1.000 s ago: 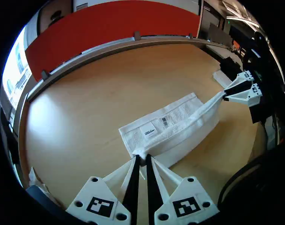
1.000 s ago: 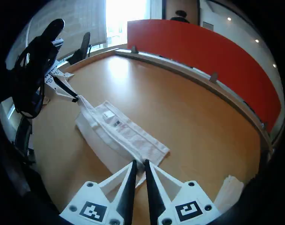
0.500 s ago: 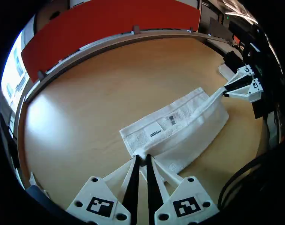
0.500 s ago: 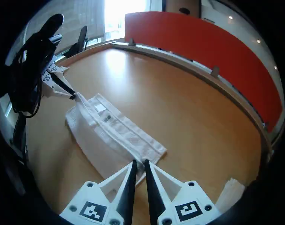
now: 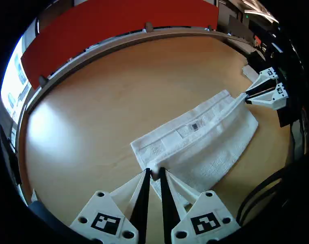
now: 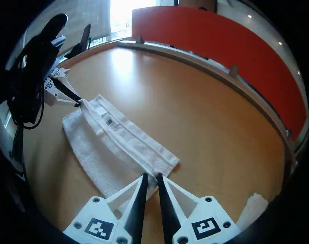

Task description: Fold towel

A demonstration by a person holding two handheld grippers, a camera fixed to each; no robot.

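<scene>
Towel (image 5: 195,138): white terry, lying lengthwise on the bench (image 5: 93,114) between my two claws. One long edge is raised as a ridge, and the cloth spreads flat on either side of it.
Label (image 5: 193,126): a sewn tag on the far strip, facing up.
Left claw (image 5: 153,173): fingers nearly together, pinching the near end corner of the raised edge.
Right claw (image 6: 150,177): fingers likewise almost closed, nipping the opposite end corner.
Reason for the hold: I judge that gripping both ends of one edge keeps it straight, so it can be carried across as a single line and laid down square.
Left gripper view adds: my right claw from the side (image 5: 247,97), its tips meeting on the corner, which confirms the pinch.
Right gripper view adds: my left claw (image 6: 78,102) with the dark-sleeved hand behind it, and a pale stack (image 6: 251,207) at the bench edge, possibly more folded cloth.
Surround: a red partition (image 5: 113,24) along the far side of the bench.
</scene>
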